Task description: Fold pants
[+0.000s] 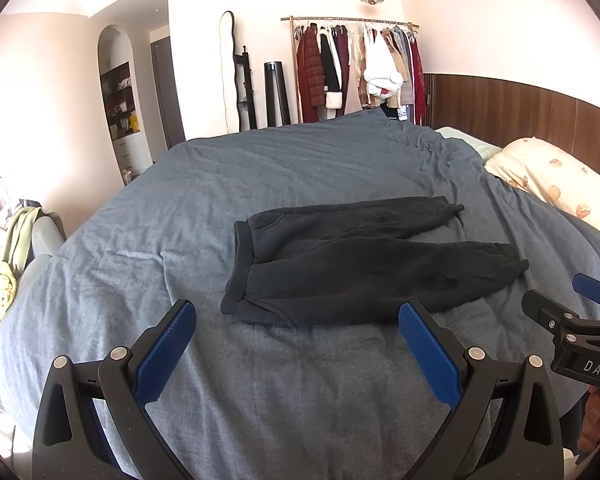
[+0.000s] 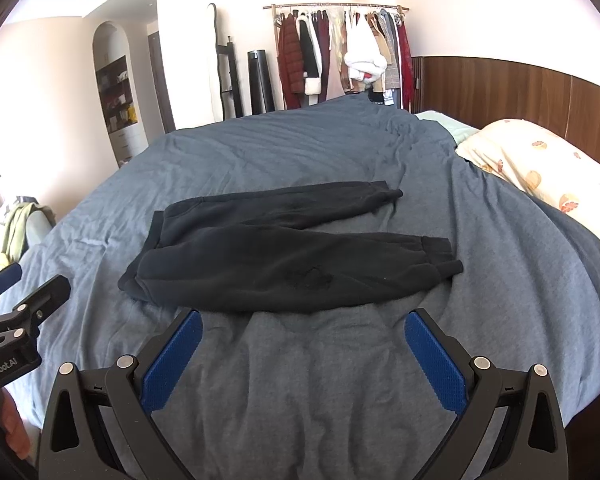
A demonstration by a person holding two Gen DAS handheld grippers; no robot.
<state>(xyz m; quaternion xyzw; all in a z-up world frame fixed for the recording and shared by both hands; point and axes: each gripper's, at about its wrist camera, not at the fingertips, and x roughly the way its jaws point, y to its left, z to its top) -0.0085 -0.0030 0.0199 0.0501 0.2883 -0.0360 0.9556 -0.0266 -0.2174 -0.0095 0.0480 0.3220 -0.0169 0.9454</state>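
Note:
Black sweatpants (image 1: pixel 352 264) (image 2: pixel 284 256) lie flat on a grey-blue bedcover (image 1: pixel 180 220) (image 2: pixel 320 380), waistband to the left, both legs stretched to the right with a gap between the cuffs. My left gripper (image 1: pixel 298 316) hovers open just short of the near edge of the pants, by the waistband end. My right gripper (image 2: pixel 302 324) is open too, just in front of the near leg. Neither holds anything. The right gripper (image 1: pixel 568 308) shows at the right edge of the left wrist view; the left gripper (image 2: pixel 4 300) shows at the left edge of the right wrist view.
A floral pillow (image 1: pixel 560 176) (image 2: pixel 548 176) lies at the bed's right end against a wooden headboard (image 1: pixel 520 108). A clothes rack (image 1: pixel 356 64) (image 2: pixel 340 48) stands beyond the bed. Greenish clothes (image 1: pixel 16 240) are piled at the left.

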